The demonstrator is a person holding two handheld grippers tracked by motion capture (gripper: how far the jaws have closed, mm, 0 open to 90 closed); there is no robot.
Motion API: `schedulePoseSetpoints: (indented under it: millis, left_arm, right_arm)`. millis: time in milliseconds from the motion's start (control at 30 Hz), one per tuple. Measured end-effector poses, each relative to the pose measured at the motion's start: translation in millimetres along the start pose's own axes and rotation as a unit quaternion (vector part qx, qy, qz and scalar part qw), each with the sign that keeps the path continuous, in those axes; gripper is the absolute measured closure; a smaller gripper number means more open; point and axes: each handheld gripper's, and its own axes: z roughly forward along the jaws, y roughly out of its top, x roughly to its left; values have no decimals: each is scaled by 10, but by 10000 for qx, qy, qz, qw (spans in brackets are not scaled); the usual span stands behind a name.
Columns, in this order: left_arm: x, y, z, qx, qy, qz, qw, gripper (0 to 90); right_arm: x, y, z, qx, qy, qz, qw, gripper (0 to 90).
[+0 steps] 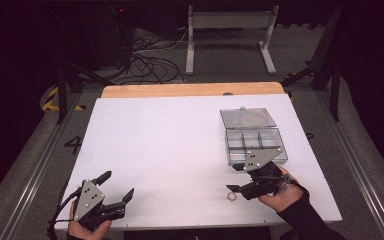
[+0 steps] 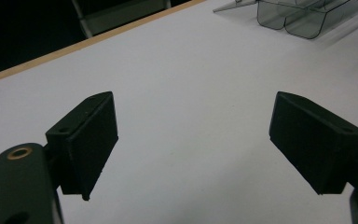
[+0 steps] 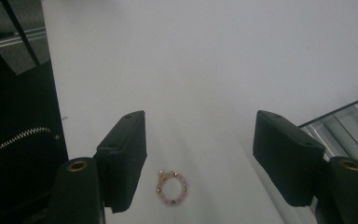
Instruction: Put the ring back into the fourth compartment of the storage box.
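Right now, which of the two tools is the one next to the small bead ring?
The right tool, by the clear compartment box; the ring lies on the table between its open jaws. The left tool sits over bare table.

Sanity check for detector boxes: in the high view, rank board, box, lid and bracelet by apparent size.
1. Board
2. Box, partly covered by the right gripper
3. Lid, close to the box in size
4. Bracelet

You are working in a lab-style recording bay, not a home. Your bench (image 1: 180,145) is a plain white board laid over a wooden top, standing on grey carpet between metal floor rails (image 1: 40,165). Loose black cables (image 1: 147,62) tangle on the floor beyond it, beside a white metal stand (image 1: 230,35), yellow-black hazard tape (image 1: 52,100) and dark surroundings.
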Motion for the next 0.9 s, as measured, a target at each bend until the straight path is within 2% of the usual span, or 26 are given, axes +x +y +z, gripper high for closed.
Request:
schedulePoseSetpoints:
  millis: [200,300,533,900]
  left_arm:
    - [-3,1,2,10,1,15,10000,161]
    - [-1,1,4,12,0,37,10000,161]
    - [-6,1,5,25,-11,48,10000,161]
    - [-2,1,5,21,-4,54,10000,161]
  right_arm:
    - [3,-12,26,216,10,6,9998,388]
    - [3,-18,71,432,37,18,9991,421]
    - [30,-26,179,783,52,-126,9968,475]
    - [18,-59,284,1110,94,-158,9936,546]
